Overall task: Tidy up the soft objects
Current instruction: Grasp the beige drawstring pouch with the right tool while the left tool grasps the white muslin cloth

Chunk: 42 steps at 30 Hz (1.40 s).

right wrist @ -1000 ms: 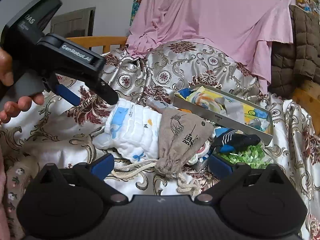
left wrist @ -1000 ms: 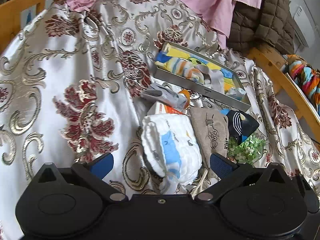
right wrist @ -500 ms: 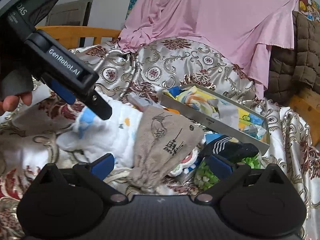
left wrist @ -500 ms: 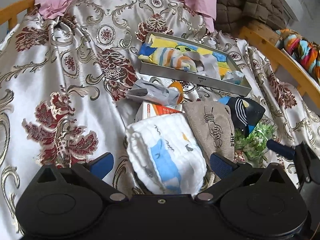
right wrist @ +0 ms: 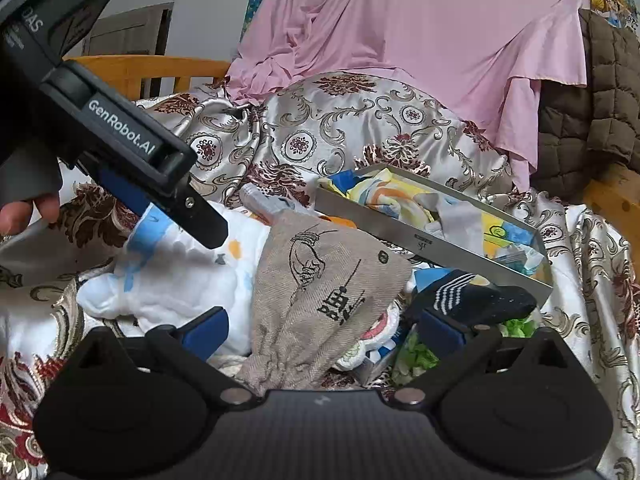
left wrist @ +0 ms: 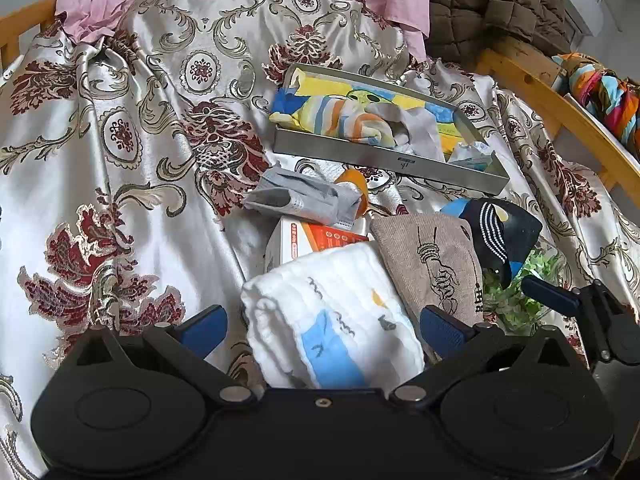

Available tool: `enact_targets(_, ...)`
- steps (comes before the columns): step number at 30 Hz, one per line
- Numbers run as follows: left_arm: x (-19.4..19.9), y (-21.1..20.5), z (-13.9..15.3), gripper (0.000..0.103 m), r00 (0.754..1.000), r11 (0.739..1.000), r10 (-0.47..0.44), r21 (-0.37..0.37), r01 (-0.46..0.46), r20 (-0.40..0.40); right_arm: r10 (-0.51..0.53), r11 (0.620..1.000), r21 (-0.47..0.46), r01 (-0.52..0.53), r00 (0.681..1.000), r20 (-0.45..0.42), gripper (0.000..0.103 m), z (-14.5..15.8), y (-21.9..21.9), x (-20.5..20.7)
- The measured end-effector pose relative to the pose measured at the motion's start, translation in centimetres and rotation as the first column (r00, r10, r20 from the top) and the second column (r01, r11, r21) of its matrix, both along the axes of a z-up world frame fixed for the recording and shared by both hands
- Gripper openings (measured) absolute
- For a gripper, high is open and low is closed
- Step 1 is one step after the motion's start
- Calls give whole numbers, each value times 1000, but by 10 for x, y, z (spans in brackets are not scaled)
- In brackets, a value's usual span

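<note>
One hand, seemingly gripping left tool, right view only

My left tool now sits closer over the white muslin cloth, and my right tool closes in on the beige pouch.

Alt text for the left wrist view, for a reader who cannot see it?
The open left hand-held gripper straddles a folded white muslin cloth on a floral satin cover. Beside the cloth lies a beige drawstring pouch, and beyond them a shallow metal tray holds colourful fabrics.
</note>
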<state>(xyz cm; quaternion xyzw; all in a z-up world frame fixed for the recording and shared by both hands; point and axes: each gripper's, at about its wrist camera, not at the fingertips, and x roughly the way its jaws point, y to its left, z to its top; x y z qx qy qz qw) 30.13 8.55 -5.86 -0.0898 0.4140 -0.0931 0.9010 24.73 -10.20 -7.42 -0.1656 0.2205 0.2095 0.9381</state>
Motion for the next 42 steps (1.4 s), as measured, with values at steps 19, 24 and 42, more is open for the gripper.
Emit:
enact_targets(19,-11,-14,8,89,990,993,-103,64,98,93,-37,998,57,37,999,-6,92,-2,-1,15)
enact_targets(24,-15,-22,12,81,978,981,-167,117,153,124,-33,997,66,34,999,-19,88,-3,-2,16)
enact_targets(42,-12,-19,3,67,984,985,-164,71,160,63,-16,996,81,22,997,-80,72,-6,-1,17)
